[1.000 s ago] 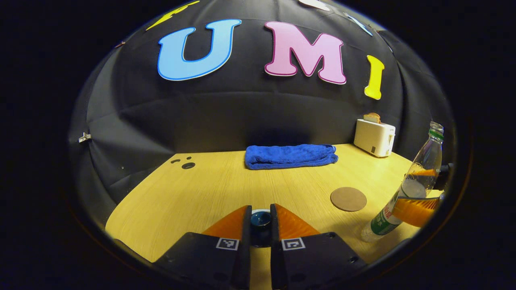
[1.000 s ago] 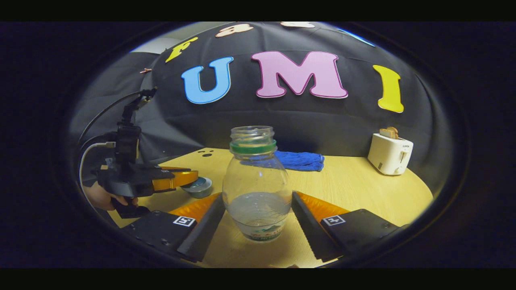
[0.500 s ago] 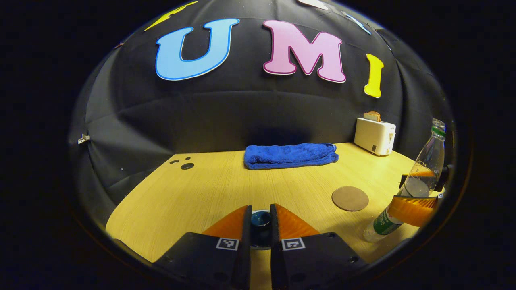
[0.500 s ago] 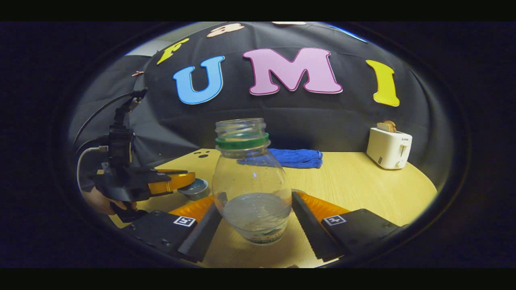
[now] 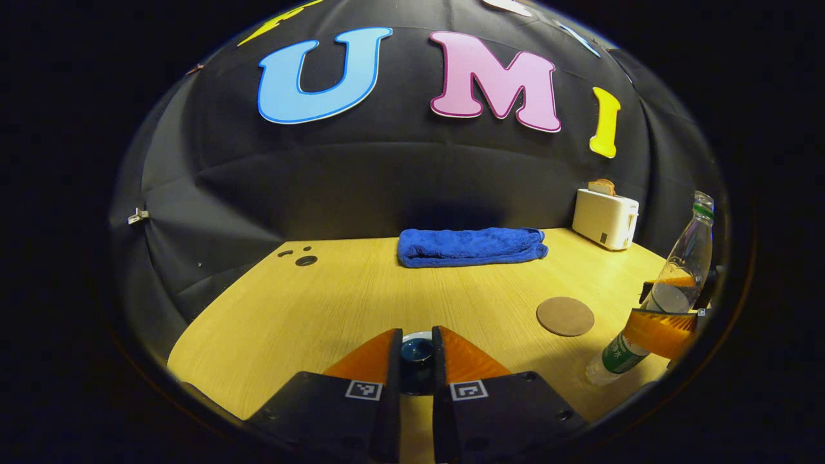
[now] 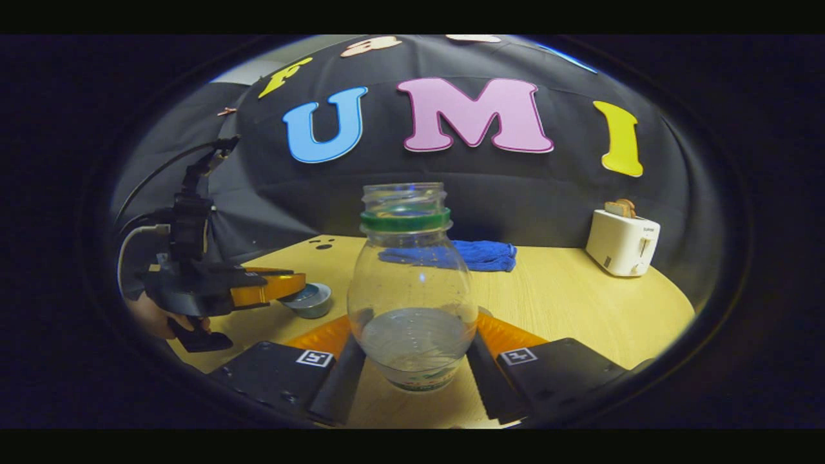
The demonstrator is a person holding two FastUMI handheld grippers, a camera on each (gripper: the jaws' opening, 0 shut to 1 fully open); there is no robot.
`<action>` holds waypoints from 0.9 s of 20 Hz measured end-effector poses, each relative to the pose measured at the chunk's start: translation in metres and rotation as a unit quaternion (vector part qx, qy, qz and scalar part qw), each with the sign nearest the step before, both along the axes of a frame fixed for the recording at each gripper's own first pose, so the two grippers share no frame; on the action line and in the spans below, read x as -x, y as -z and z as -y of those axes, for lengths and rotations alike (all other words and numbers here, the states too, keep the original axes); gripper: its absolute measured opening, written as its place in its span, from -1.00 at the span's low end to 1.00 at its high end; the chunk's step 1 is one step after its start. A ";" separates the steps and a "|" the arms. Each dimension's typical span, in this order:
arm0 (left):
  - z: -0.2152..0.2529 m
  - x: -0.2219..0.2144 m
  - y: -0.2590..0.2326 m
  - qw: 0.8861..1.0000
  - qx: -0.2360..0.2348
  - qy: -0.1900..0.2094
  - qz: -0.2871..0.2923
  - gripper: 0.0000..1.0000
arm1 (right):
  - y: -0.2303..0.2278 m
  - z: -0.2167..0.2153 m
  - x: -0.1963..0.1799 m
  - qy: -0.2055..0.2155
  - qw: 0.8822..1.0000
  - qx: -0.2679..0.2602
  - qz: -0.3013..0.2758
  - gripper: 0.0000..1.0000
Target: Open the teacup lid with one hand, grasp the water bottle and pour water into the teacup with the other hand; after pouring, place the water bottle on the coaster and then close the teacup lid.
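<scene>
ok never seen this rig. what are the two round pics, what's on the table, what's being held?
No robot arm: a person carries a two-finger gripper in each hand, each with a fisheye camera looking along its fingers. In the left gripper view, the left gripper is shut on the teacup lid by its knob. In the right gripper view, the right gripper is shut on the open water bottle, partly full. On the wooden table lie a round coaster, a folded blue towel and a white toaster.

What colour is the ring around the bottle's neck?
Green; the ring on the bottle shows best in the right gripper view.
</scene>
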State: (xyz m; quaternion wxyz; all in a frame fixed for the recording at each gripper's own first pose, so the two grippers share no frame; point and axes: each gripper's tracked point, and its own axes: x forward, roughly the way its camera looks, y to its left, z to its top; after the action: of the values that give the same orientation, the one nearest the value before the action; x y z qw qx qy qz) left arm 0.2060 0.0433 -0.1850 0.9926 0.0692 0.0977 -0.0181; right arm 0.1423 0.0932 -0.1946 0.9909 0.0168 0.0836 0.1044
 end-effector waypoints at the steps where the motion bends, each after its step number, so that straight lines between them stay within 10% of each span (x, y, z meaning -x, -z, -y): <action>1: -0.001 0.001 -0.002 1.000 0.000 -0.002 0.002 -0.53 | 0.000 0.000 -0.003 -0.001 1.000 0.001 -0.003 0.55; 18: -0.017 0.051 -0.048 0.999 0.014 -0.038 0.022 -0.53 | -0.060 0.023 -0.016 -0.038 0.992 0.110 0.040 0.49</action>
State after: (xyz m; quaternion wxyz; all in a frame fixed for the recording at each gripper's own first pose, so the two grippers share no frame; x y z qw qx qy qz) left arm 0.1552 0.0598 -0.1372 0.9954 0.0521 0.0783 0.0202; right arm 0.1583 0.0697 -0.1348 0.9846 -0.0992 0.0550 0.1331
